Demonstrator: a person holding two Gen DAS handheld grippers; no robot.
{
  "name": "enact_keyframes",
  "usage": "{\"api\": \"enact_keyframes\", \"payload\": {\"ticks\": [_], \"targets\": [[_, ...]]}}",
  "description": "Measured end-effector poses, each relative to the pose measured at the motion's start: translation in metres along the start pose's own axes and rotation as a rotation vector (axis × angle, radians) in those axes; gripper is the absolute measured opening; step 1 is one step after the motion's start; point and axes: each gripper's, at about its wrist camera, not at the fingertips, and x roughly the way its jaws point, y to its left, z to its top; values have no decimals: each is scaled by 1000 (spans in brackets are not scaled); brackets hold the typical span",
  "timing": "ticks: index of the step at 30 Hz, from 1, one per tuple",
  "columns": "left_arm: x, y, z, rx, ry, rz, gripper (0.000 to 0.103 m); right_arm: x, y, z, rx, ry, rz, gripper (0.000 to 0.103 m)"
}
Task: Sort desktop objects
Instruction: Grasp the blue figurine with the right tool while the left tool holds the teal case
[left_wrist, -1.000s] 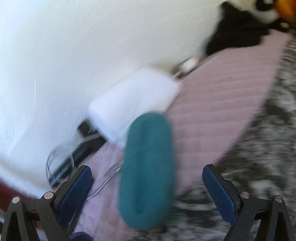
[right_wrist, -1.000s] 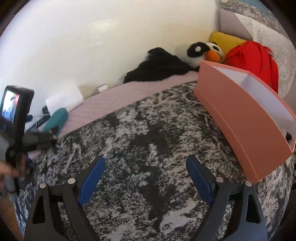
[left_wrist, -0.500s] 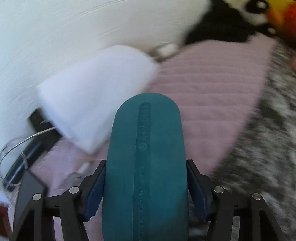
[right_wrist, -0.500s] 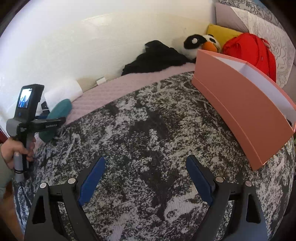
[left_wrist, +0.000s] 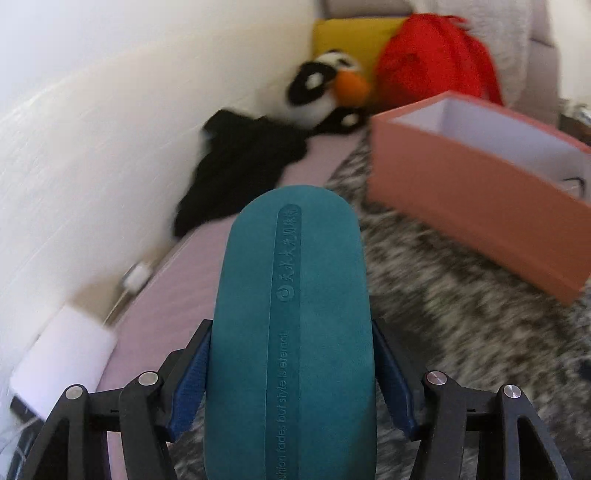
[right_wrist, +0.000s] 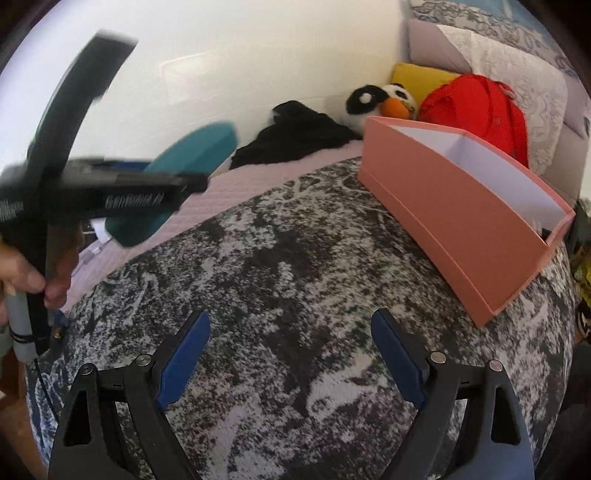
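Observation:
My left gripper (left_wrist: 291, 373) is shut on a teal glasses case (left_wrist: 291, 325), held in the air and pointing toward the pink box (left_wrist: 476, 206). In the right wrist view the case (right_wrist: 177, 177) is raised at the left in the left gripper (right_wrist: 147, 188), above the pink sheet. The pink box (right_wrist: 454, 210) stands open at the right on the grey patterned blanket (right_wrist: 295, 277). My right gripper (right_wrist: 291, 350) is open and empty, low over the blanket.
A black cloth (right_wrist: 295, 136), a panda plush (right_wrist: 380, 101), a red bag (right_wrist: 476, 110) and a yellow cushion (right_wrist: 417, 79) lie along the wall. A white roll (left_wrist: 62, 358) sits at the left by the wall.
The left gripper closed on the teal case, lifted it off the pink sheet and swung right toward the pink box. The right gripper stayed open and nearly still.

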Motion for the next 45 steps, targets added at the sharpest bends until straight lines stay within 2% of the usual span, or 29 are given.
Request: {"api": "enact_keyframes", "payload": {"ticks": [3, 7, 12, 15, 17, 22, 25, 26, 27, 28, 29, 30, 32, 34, 37, 40, 42, 45], "targets": [[-10, 0, 5, 9, 10, -36, 69, -2, 1, -6, -2, -13, 57, 91], [-39, 42, -13, -35, 12, 2, 69, 8, 40, -6, -139, 6, 270, 91], [-84, 132, -47, -162, 24, 148, 69, 35, 137, -6, -396, 136, 643, 91], [-107, 185, -65, -217, 15, 267, 69, 51, 186, -1, -429, 181, 790, 91], [-116, 211, -72, -239, 14, 321, 69, 63, 216, 9, -427, 200, 855, 91], [-115, 259, -79, -298, 6, 371, 69, 87, 296, 25, -505, 237, 887, 96], [-101, 270, -82, -325, 14, 360, 69, 100, 335, 13, -598, 308, 899, 97], [-93, 272, -83, -329, 26, 357, 69, 104, 347, 4, -645, 334, 883, 96], [-84, 273, -84, -332, 38, 351, 69, 110, 358, -12, -724, 359, 818, 90], [-77, 271, -85, -331, 50, 338, 69, 111, 366, -25, -803, 343, 748, 82], [-70, 267, -84, -327, 60, 320, 69, 108, 365, -30, -832, 278, 696, 70], [-64, 262, -83, -316, 65, 305, 69, 112, 357, -21, -751, 301, 706, 56], [-58, 247, -78, -292, 61, 282, 69, 117, 337, -1, -588, 328, 718, 56], [-53, 234, -71, -275, 57, 255, 69, 114, 302, 21, -451, 303, 715, 56], [-49, 211, -56, -241, 45, 215, 69, 103, 232, 49, -257, 288, 673, 56], [-43, 171, -35, -172, 22, 171, 69, 82, 152, 64, -86, 245, 560, 56], [-40, 136, -18, -125, 5, 128, 69, 65, 97, 68, 28, 207, 442, 56], [-31, 71, 11, -47, -20, 34, 69, 26, 12, 61, 170, 85, 254, 56]]}}
